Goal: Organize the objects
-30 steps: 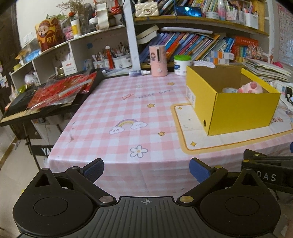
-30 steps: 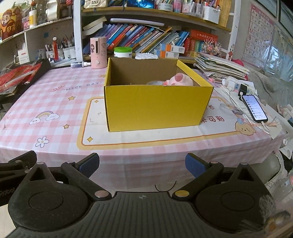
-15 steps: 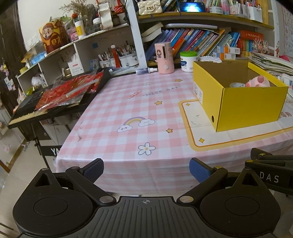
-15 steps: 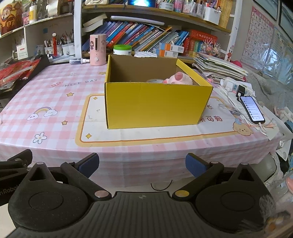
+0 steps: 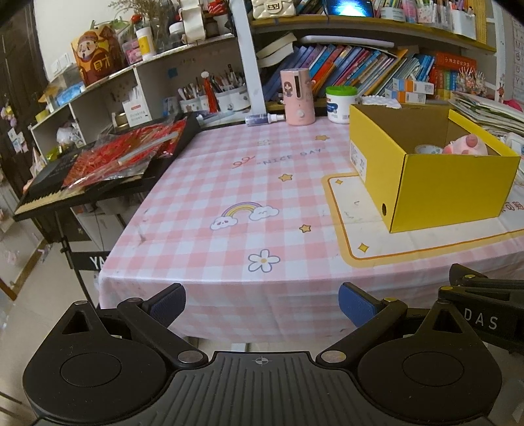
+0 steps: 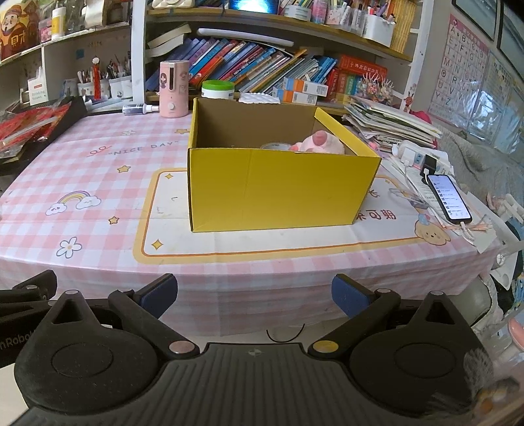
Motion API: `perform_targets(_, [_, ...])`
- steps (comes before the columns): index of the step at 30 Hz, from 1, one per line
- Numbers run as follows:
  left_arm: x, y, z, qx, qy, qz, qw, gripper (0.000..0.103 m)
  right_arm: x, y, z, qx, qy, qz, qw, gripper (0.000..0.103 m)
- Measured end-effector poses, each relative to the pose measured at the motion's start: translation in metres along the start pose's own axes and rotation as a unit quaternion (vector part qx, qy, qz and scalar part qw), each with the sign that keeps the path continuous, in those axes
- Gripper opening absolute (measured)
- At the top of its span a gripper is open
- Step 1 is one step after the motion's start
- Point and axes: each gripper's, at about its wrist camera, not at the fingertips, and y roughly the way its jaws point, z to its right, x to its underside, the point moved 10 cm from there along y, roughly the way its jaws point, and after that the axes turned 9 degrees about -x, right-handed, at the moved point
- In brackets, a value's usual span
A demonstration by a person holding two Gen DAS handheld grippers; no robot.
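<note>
On the table, yellow box [image 6: 281,190] holding pink toy [image 6: 319,144], both hand-held grippers released.

You get even, soft indoor light in both views, shadows faint. Glowing screen [image 5: 348,6] at 12 o'clock blows out. Fisheye bends shelves [image 6: 278,24] toward the rims; corners vignette black. Focus sharp centrally, smeared at 5 o'clock in the right view.
</note>
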Motion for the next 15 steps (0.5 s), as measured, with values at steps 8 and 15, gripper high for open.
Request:
perform_targets(8, [0.0015,0.0045,-0.0006,0.005,-0.003,-0.007,1.0,0.101,-0.0004,0.0013,0.0001,0.002,-0.001,-0.002,1.0,0.101])
perform_targets(15, [0.0012,0.0053,-0.0008,0.005,-0.001,-0.007,1.0,0.1,-0.001,0.0021,-0.0008,0.001,-0.002,-0.003,1.0,0.101])
